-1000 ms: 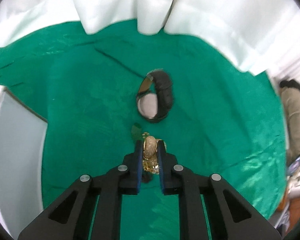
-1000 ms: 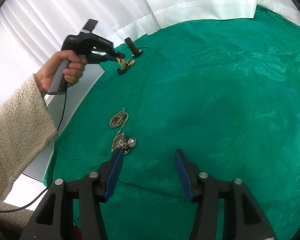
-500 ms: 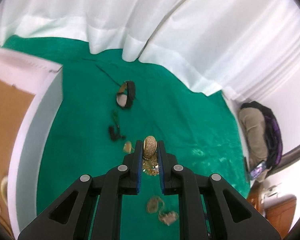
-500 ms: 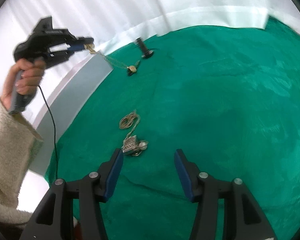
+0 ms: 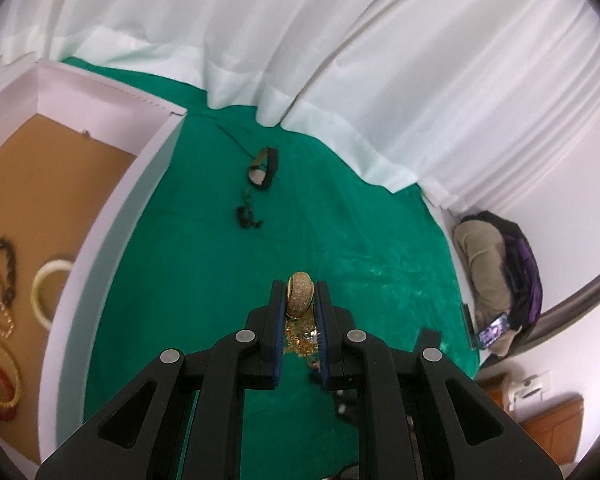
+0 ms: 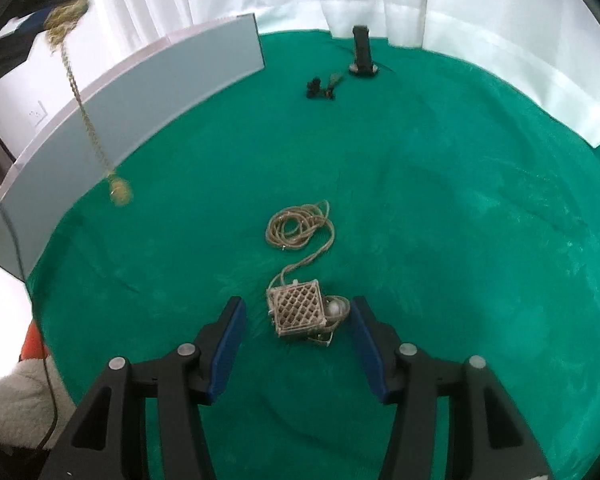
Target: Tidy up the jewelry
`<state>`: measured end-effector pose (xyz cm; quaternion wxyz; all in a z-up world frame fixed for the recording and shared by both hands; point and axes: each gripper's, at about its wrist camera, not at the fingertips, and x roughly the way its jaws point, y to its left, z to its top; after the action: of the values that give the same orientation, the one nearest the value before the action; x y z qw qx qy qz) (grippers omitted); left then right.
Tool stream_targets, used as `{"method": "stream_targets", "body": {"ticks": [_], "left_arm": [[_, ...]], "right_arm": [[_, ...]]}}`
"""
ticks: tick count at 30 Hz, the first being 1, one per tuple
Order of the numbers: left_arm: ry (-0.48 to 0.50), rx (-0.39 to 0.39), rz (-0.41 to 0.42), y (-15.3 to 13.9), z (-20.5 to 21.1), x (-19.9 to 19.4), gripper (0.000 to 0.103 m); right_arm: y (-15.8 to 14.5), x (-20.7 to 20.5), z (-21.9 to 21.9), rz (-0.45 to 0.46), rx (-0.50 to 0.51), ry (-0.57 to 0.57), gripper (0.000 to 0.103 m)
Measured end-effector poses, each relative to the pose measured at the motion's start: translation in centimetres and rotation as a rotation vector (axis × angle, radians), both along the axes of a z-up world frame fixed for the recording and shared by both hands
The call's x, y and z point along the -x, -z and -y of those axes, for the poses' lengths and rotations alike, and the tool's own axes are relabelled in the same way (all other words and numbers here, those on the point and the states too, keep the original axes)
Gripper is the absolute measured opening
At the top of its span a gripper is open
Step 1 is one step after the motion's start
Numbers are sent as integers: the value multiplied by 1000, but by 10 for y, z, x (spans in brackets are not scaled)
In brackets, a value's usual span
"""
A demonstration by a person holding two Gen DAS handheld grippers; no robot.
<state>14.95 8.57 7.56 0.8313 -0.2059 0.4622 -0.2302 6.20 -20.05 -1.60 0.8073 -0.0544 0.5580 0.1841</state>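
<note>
A: While the left gripper [image 5: 300, 300] hangs above the green cloth [image 5: 204, 264], what sits between its pads?

B: A gold necklace with a pavé oval bead [image 5: 299, 294], clamped tight; its chain dangles beside the white box's wall [image 6: 140, 108].

A: And the right gripper [image 6: 296, 328]?

B: Its jaws are closing around the beige lattice-cube pendant necklace [image 6: 298, 308] near the cloth's front edge, pads not touching it. The black strap watch [image 6: 362, 50] and dark beads [image 6: 320, 88] lie toward the far edge.
</note>
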Motion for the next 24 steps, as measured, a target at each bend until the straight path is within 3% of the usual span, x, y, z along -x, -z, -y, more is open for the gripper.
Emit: {"method": "stream_targets", "body": {"ticks": [1, 6, 13, 18, 20, 24], "left_arm": [[-6, -3, 5, -1, -3, 3, 12], [-41, 25, 26, -18, -20, 12, 12], [-70, 105, 68, -67, -55, 32, 12], [-123, 138, 112, -104, -101, 57, 12], [-168, 131, 140, -118, -123, 68, 12], [-276, 102, 179, -132, -169, 82, 12]], "right_arm": [[0, -2, 1, -10, 1, 7, 33], [-26, -9, 13, -1, -78, 69, 33], [-114, -22, 3, 111, -168, 17, 33], [-181, -45, -36, 202, -266, -76, 32], [-206, -51, -58, 234, -311, -124, 15], [-238, -73, -102, 256, -392, -189, 10]]}}
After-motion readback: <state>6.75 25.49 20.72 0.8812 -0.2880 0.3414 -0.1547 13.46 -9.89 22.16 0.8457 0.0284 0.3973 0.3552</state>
